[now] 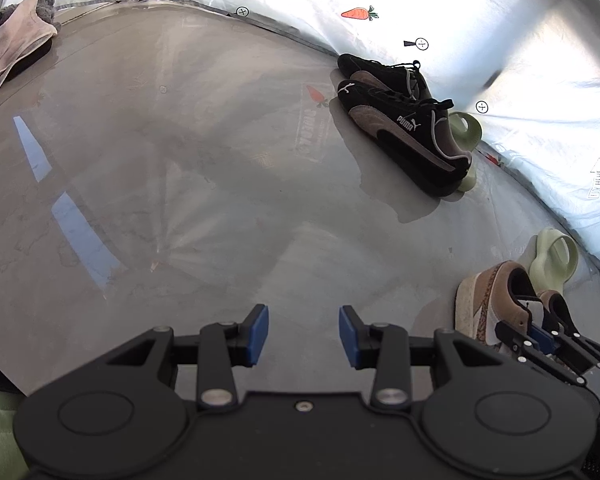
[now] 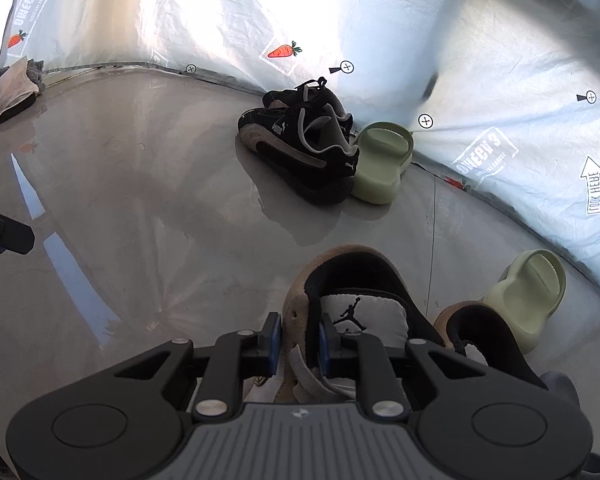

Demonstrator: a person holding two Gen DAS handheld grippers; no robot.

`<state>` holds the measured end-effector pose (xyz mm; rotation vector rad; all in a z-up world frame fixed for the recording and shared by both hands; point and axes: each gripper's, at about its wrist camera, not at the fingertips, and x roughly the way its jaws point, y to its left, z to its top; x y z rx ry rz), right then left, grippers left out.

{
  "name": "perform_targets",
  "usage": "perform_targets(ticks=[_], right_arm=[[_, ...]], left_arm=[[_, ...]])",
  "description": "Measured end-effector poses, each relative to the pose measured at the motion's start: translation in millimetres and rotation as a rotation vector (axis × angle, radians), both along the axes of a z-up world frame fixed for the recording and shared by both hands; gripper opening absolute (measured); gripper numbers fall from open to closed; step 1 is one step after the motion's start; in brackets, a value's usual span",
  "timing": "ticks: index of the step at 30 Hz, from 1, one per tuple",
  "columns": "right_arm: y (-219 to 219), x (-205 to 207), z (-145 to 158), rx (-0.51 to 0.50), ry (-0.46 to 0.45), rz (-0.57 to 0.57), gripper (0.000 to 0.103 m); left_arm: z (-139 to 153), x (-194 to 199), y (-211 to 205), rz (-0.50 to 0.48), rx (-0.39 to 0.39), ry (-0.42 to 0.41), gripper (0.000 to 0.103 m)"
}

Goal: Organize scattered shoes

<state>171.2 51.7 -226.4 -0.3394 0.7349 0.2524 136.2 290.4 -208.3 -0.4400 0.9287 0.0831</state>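
Left wrist view. Left gripper (image 1: 303, 336): blue pads set apart, nothing between them, hovering over bare grey floor (image 1: 180, 200). Right gripper (image 1: 540, 338): low at the right edge, at the collar of a tan sneaker (image 1: 488, 300). Second tan sneaker (image 1: 556, 304): just beside the first, mostly hidden. Black sneakers (image 1: 404, 120): two, side by side against the white sheeting (image 1: 500, 20). Green slides: two, well apart; far slide (image 1: 466, 128) behind the black pair's heels, near slide (image 1: 552, 256) just beyond the tan pair. Cloth (image 1: 8, 52): one, far left corner.

Right wrist view. Right gripper (image 2: 299, 346): pads closed on the collar wall of the tan sneaker (image 2: 352, 300), one pad outside, one inside the opening. Second tan sneaker (image 2: 476, 332): touching or just beside it, on the right. Near slide (image 2: 528, 292): right of that, tilted. Black sneakers (image 2: 300, 144): paired, with the far slide (image 2: 384, 160) touching the heel of the nearer one. Left gripper: only a tip at the left edge; its state cannot be told here.

Count: shoes six; tan two, black two, green two.

Risks, as judged: the hold takes only the thin soft collar, so the sneaker could swing or slip free if lifted; its neighbour lies close enough to be knocked. Slides lie unpaired.
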Motion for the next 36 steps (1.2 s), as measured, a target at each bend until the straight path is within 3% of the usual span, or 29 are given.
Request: perform_targets(ticks=[8,11,13,19,21,29,36], right_arm=[[-8.9,6.0,-1.0,0.021,0.015,-0.060,0.020],[-18.5,8.3,4.0,0.142,0.052,-0.071,0.036],[-28.9,8.0,13.5,0.265,0.067,-0.096,0.056],[-49.8,-2.7,35.0,0.318,-0.021,-0.147,0.074],[-62.1,-0.3,35.6,0.329,-0.019,-0.188,0.074],[-123.2,26.8,36.5,0.391,-0.035,-0.417,0.082],[-140.7,62.1,31.2,0.418,-0.022,-0.482,0.082]], left_arm=[[-2.3,3.4,0.7,-0.008,-0.014,0.010,0.044],[-4.4,6.8,0.8,-0.010,-0.029,0.016,0.047],[-7.0,13.5,-5.6,-0.031,-0.042,0.027,0.048],[-6.6,46.9,-42.8,-0.150,-0.051,0.035,0.048],[-4.2,60.7,-53.2,-0.177,-0.054,0.028,0.049],[10.0,168.4,-90.0,-0.208,-0.030,-0.021,0.057],[-1.3,271.1,-107.1,-0.187,0.021,0.000,0.059]])
